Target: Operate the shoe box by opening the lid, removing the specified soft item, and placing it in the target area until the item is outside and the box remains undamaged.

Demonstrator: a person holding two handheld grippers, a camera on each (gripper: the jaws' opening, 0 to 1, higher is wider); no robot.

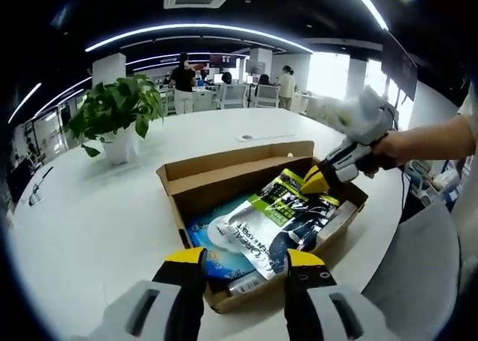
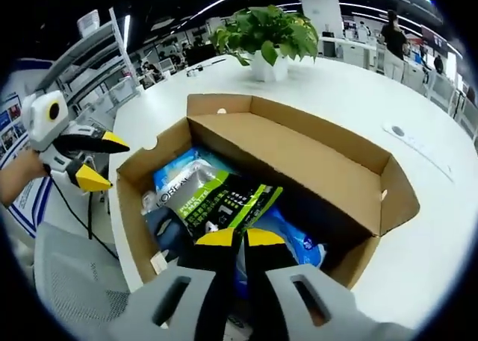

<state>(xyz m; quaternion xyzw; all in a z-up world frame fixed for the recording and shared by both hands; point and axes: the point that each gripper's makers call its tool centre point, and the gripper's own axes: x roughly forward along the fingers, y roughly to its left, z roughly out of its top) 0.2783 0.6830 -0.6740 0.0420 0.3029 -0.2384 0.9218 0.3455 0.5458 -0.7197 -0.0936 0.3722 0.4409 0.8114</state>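
Note:
An open cardboard shoe box (image 1: 240, 158) (image 2: 299, 158) lies on the white table, its lid folded back. Inside is a soft green, black and silver pouch (image 1: 278, 220) (image 2: 216, 198) on top of a blue packet (image 1: 203, 235) (image 2: 173, 169). My right gripper (image 2: 240, 239) (image 1: 315, 180) reaches in over the box's far right corner, and its yellow tips are shut on the pouch's edge. My left gripper (image 1: 245, 257) (image 2: 103, 160) is open with nothing between its fingers. It hovers just outside the box's near end.
A potted plant (image 1: 118, 111) (image 2: 267, 29) stands on the table beyond the box. A small flat object (image 1: 247, 137) (image 2: 398, 130) lies further back. A grey chair (image 1: 418, 274) (image 2: 66, 275) is pulled up at the table edge. People stand at desks (image 1: 183, 76) far behind.

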